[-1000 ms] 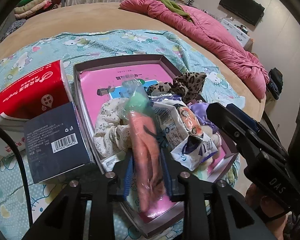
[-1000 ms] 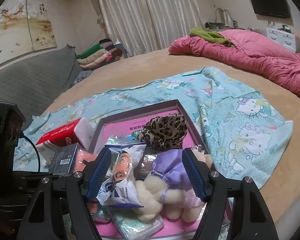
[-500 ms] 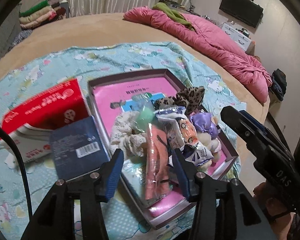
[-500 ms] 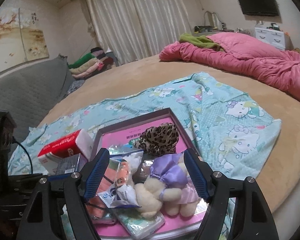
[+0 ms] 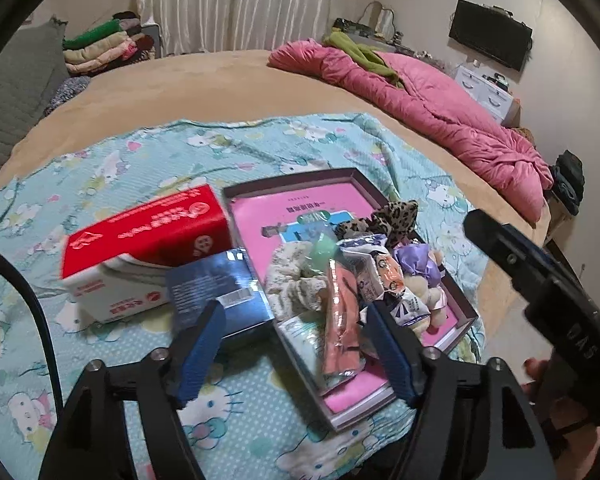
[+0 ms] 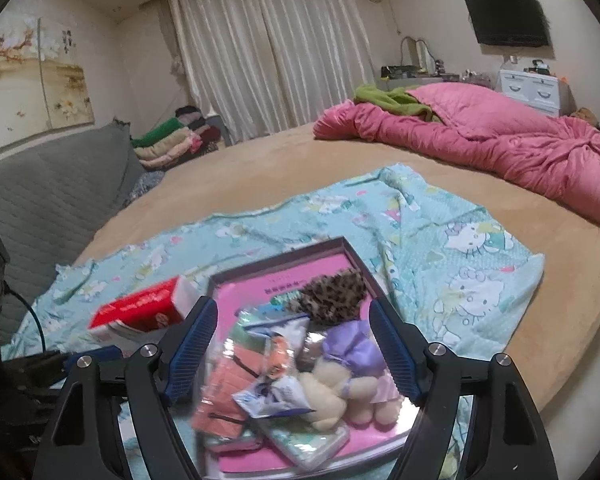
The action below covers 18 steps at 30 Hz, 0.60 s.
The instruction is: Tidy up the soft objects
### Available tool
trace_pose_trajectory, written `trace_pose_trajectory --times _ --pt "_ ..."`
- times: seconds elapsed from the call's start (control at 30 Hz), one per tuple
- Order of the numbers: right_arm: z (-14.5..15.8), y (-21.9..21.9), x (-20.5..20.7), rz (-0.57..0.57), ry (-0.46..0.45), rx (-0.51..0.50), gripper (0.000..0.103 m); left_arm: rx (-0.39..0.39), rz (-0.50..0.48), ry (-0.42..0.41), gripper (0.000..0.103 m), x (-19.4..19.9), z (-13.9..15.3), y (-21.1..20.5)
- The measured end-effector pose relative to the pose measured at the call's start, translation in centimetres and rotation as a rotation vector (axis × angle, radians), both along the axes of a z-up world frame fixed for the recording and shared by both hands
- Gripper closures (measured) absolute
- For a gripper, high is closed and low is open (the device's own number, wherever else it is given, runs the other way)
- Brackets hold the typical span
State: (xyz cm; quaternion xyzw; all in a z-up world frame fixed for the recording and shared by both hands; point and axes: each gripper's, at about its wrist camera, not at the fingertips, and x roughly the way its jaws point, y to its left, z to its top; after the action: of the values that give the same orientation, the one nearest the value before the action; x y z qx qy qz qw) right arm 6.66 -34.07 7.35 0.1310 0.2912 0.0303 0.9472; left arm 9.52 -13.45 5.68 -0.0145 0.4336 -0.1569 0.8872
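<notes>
A shallow box with a pink lining (image 5: 260,196) lies on the cartoon-print sheet and holds the soft things. In it lie an orange packet (image 5: 342,320), a white floral cloth (image 5: 296,284), a leopard scrunchie (image 5: 392,216) and a teddy in a purple dress (image 5: 418,276). My left gripper (image 5: 296,348) hovers above the box's near end. Its jaws are opening, and the pads stand clear of the orange packet below. My right gripper (image 6: 294,346) hangs over the teddy (image 6: 340,384) and scrunchie (image 6: 332,296), jaws also opening, gripping nothing.
A red tissue pack (image 5: 148,236) and a dark blue carton (image 5: 216,284) sit just left of the box. A pink quilt (image 5: 440,112) is heaped at the bed's far right. Folded clothes (image 6: 168,144) are stacked by the curtain. The bed edge drops off at right.
The left jaws have let go of the orange packet, which now lies in the box, and have spread wide. Both grippers have risen and drawn back from the box.
</notes>
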Motion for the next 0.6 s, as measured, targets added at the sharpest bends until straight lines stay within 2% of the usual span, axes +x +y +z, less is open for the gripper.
trace_pose_trajectory --times 0.13,0.23,0.33,0.6 --pt "2.3 1.8 -1.1 0.015 -0.003 -0.028 0.019 0.0 0.023 -0.007 0.019 -1.2 1.1 1.3" --pt "3.3 3.4 -2.7 0.019 0.003 -0.062 0.018 0.019 0.016 -0.016 0.019 -2.2 1.9 1.9" --pt "3.7 4.7 -4.2 0.045 0.012 -0.083 0.018 0.034 0.038 -0.036 0.019 -3.4 2.6 3.1" --pt "3.3 7.2 -7.3 0.094 0.046 -0.168 0.018 0.017 0.144 -0.016 0.019 -6.2 2.6 6.1"
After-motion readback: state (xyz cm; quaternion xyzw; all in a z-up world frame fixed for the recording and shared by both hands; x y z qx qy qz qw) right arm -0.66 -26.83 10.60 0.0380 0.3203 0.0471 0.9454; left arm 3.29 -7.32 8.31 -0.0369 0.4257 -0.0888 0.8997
